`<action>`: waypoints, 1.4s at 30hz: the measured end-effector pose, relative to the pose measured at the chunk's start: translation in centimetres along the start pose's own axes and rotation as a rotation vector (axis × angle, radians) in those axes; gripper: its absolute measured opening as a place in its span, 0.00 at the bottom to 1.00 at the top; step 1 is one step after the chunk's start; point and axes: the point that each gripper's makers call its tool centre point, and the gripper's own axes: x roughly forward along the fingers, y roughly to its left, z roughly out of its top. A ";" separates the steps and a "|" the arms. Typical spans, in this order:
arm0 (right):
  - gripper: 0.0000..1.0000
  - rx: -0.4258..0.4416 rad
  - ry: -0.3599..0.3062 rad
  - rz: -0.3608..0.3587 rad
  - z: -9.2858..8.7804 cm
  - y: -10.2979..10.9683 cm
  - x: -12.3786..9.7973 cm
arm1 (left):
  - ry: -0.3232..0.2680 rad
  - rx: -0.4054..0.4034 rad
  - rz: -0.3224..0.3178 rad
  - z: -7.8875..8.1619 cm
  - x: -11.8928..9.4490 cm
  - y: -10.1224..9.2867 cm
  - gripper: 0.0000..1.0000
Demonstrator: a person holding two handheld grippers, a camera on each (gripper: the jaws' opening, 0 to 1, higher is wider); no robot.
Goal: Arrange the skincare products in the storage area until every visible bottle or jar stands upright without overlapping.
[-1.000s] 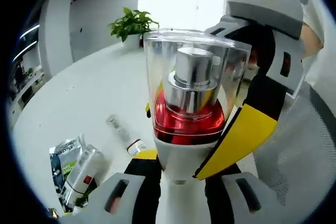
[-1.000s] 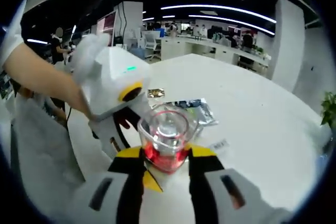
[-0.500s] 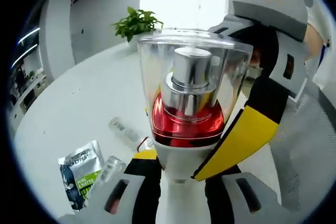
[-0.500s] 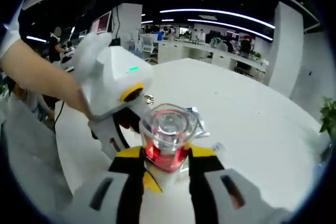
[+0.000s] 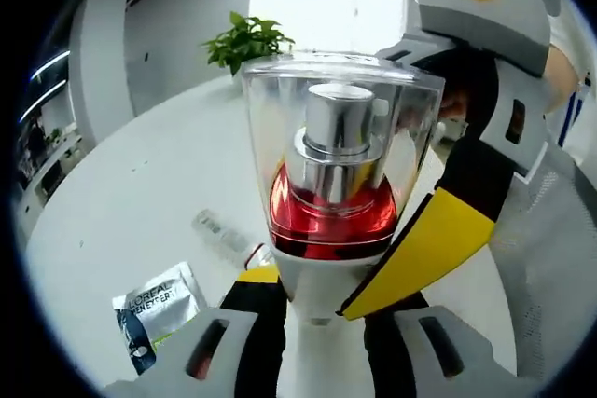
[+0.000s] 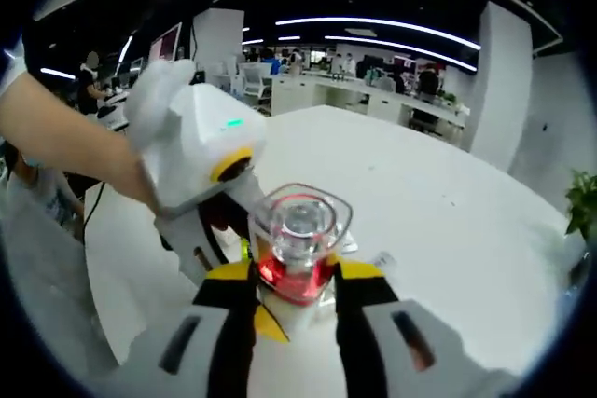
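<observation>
A skincare bottle (image 5: 334, 198) with a red body, a silver pump, a clear cap and a white base is held upright above the white table (image 5: 140, 184). My left gripper (image 5: 317, 303) is shut on its white base. The right gripper's yellow finger (image 5: 424, 249) presses on the bottle from the right. In the right gripper view the same bottle (image 6: 297, 253) stands between the fingers of my right gripper (image 6: 295, 277), which is shut on it. There the left gripper's white body (image 6: 201, 151) reaches in from the left, held by a bare arm.
A printed sachet (image 5: 159, 303) and a small clear tube (image 5: 219, 230) lie flat on the table below the bottle. A potted plant (image 5: 244, 39) stands at the table's far edge. Office desks and people (image 6: 93, 81) are beyond the table.
Both grippers keep their hold on the bottle. Both views have shifted slightly with the hands; a white bottle that lay beside the sachet has left the left gripper view.
</observation>
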 end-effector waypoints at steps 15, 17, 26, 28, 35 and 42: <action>0.33 0.008 -0.020 -0.014 0.2 -0.8 0.5 | 0.005 -0.002 0.002 0.3 0.2 0.3 0.28; 0.33 0.005 -0.024 -0.012 0.3 -0.7 0.5 | 0.010 -0.002 0.007 0.3 0.2 0.3 0.28; 0.39 0.022 -0.032 -0.009 0.3 -0.5 0.4 | 0.015 -0.029 0.028 0.1 0.1 0.5 0.34; 0.40 0.027 -0.033 -0.008 0.3 -0.5 0.3 | 0.023 -0.029 0.028 -0.1 0.0 0.5 0.36; 0.46 0.025 -0.039 -0.011 0.3 -0.3 -0.6 | 0.046 -0.032 0.050 -0.6 -1.0 -0.1 0.48; 0.55 0.035 -0.036 0.000 -0.3 0.6 -1.6 | 0.057 -0.045 0.082 -1.4 -2.2 -0.3 0.59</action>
